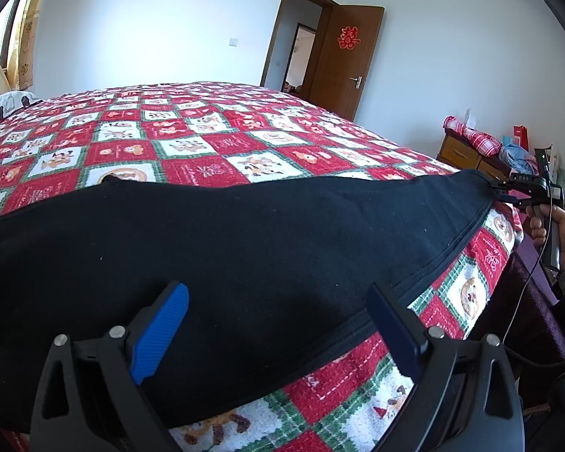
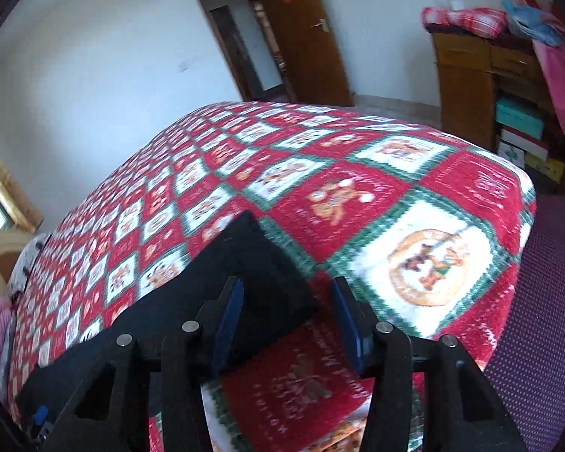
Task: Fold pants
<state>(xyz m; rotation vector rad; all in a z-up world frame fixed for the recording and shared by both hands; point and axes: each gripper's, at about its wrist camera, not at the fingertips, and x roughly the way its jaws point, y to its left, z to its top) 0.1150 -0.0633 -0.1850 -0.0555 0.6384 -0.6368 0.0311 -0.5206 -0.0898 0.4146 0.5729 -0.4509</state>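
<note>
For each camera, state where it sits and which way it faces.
Left wrist: on the left tool, open over the black pants, facing the door; the person's right hand shows.
Right wrist: on the right tool, open at the pants' end; no body shows.
Shared: pants, patchwork bedspread, door.

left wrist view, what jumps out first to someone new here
The black pants stretch across the near edge of the bed, over a loud red, white and green checkered blanket. The left gripper hangs open over them, while the right gripper sits at their far right end.
</note>
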